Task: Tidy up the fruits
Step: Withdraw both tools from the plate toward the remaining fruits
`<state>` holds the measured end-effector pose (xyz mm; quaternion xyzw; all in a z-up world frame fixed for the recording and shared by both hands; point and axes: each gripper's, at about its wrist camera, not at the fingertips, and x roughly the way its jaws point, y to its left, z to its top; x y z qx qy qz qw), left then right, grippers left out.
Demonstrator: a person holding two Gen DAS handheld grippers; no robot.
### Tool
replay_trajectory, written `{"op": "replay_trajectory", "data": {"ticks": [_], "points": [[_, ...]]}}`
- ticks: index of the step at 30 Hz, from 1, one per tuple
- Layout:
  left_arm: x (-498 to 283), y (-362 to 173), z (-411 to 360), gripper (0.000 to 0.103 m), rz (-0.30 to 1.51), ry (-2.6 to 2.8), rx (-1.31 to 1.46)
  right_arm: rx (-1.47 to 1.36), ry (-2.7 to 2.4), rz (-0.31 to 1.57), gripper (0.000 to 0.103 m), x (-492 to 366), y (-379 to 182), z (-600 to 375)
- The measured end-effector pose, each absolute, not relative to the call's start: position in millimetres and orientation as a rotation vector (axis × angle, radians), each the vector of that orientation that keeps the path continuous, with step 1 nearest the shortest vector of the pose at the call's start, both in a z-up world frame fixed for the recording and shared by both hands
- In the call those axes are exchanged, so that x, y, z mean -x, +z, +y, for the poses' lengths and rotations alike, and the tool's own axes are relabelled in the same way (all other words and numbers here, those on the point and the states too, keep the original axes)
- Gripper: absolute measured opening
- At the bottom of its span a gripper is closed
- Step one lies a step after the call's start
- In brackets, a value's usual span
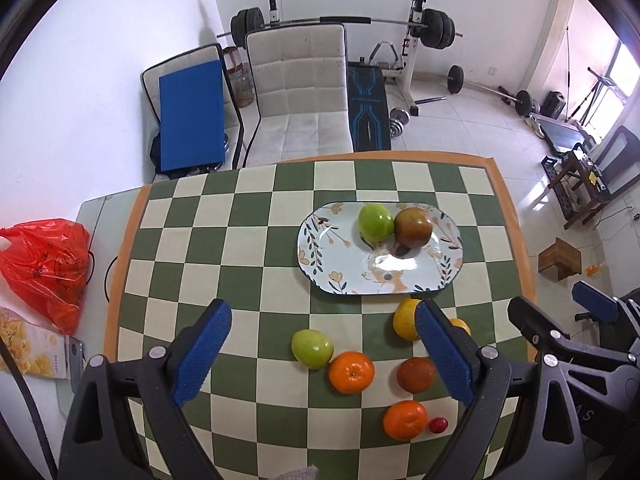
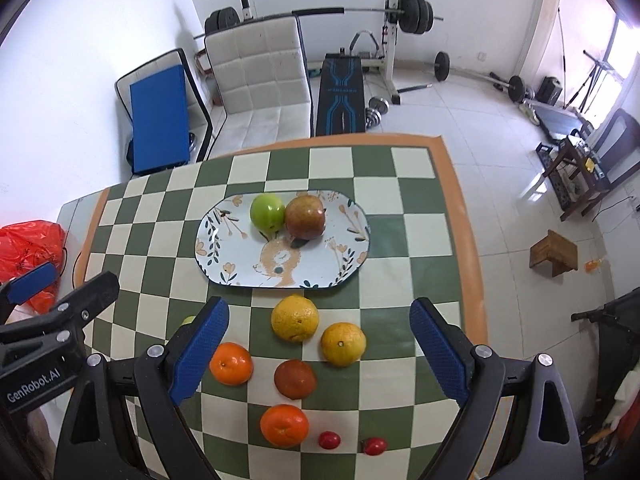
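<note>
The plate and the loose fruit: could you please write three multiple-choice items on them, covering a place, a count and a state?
1. Where is the reddish-brown apple?
A. on the plate
B. on the chair
C. in the red bag

2. How many fruits lie on the plate?
A. none
B. two
C. five

3. How does the right gripper stand?
A. shut on an orange
B. shut, empty
C. open, empty

Answers:
1 A, it sits on the plate beside the green apple.
2 B, only those two.
3 C, its blue fingers are spread, gripping nothing.
</note>
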<state>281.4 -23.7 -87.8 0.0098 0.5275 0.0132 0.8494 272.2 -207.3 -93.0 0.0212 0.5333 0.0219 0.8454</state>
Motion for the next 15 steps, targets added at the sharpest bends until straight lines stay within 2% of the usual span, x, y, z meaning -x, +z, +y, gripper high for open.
{"op": "replay_trajectory", "data": {"ticks": [8,10,11,15], "points": [[-270,-83,-26,0.094,1.095,0.024,-0.022,-0.094,0.056,1.104,0.094,-253,-77,-215],[-274,-92,-24,0.098,1.115,0.036,-0.02,-0.135,0.064,1.111,0.094,-252,-83,-220],[-277,-101,-22,0.103,1.139,0.042,-0.016,-0.148,0.059,1.129,0.094,-253,-91,-223],[-289,-149,-11,0.103,1.268,0.082,0.016,-0.21,0.059,1.254,0.094,-262,-147,-236]]}}
